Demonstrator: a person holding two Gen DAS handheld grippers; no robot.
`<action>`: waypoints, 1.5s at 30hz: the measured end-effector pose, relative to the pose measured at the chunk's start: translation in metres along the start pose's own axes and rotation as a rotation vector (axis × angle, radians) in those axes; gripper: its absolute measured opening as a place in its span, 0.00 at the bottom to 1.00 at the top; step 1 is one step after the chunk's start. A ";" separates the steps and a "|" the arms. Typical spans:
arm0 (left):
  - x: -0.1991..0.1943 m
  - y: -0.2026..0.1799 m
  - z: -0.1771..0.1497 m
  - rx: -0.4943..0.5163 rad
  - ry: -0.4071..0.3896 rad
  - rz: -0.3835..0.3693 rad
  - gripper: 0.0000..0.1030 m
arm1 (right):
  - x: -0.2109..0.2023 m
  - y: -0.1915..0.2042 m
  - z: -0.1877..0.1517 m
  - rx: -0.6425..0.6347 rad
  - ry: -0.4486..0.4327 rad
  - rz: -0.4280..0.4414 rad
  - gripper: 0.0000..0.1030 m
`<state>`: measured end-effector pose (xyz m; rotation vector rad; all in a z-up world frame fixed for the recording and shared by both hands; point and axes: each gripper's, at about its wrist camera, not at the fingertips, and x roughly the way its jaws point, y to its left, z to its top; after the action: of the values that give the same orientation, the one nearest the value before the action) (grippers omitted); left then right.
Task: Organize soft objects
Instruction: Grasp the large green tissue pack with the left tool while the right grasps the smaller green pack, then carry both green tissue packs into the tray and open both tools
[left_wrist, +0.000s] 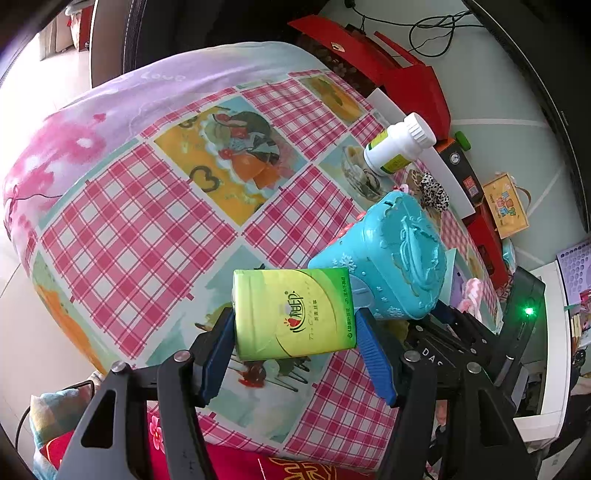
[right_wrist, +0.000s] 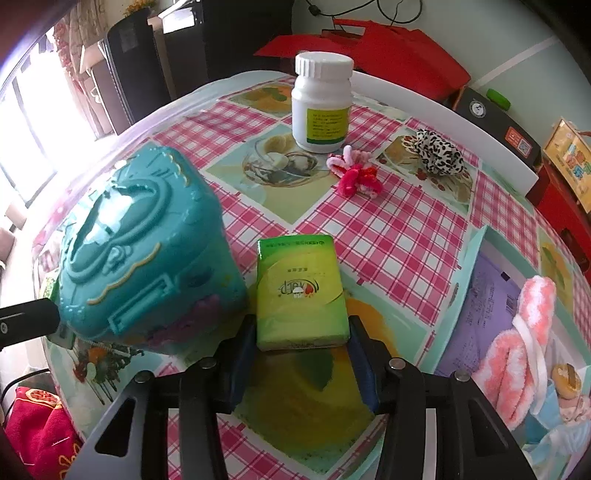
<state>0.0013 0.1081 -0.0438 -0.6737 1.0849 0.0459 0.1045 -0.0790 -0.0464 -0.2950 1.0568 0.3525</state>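
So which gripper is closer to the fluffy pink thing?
Right. The right gripper sits just left of the fluffy pink thing, with nothing between them. The left gripper is farther off, beyond the teal box.

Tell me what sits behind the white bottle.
Behind the white bottle a white board edges the table, and red bags lie beyond it. Whatever stands directly behind the bottle is covered by it.
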 end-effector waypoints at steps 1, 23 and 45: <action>-0.002 0.000 0.000 -0.001 -0.005 -0.002 0.64 | -0.003 -0.001 0.000 0.005 -0.006 0.000 0.49; -0.075 -0.086 0.022 0.161 -0.209 -0.071 0.64 | -0.113 -0.057 -0.015 0.194 -0.292 -0.029 0.48; -0.001 -0.260 -0.013 0.543 -0.063 -0.139 0.64 | -0.206 -0.181 -0.098 0.545 -0.390 -0.353 0.49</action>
<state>0.0824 -0.1064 0.0785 -0.2531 0.9307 -0.3346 0.0115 -0.3113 0.1030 0.0801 0.6630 -0.1962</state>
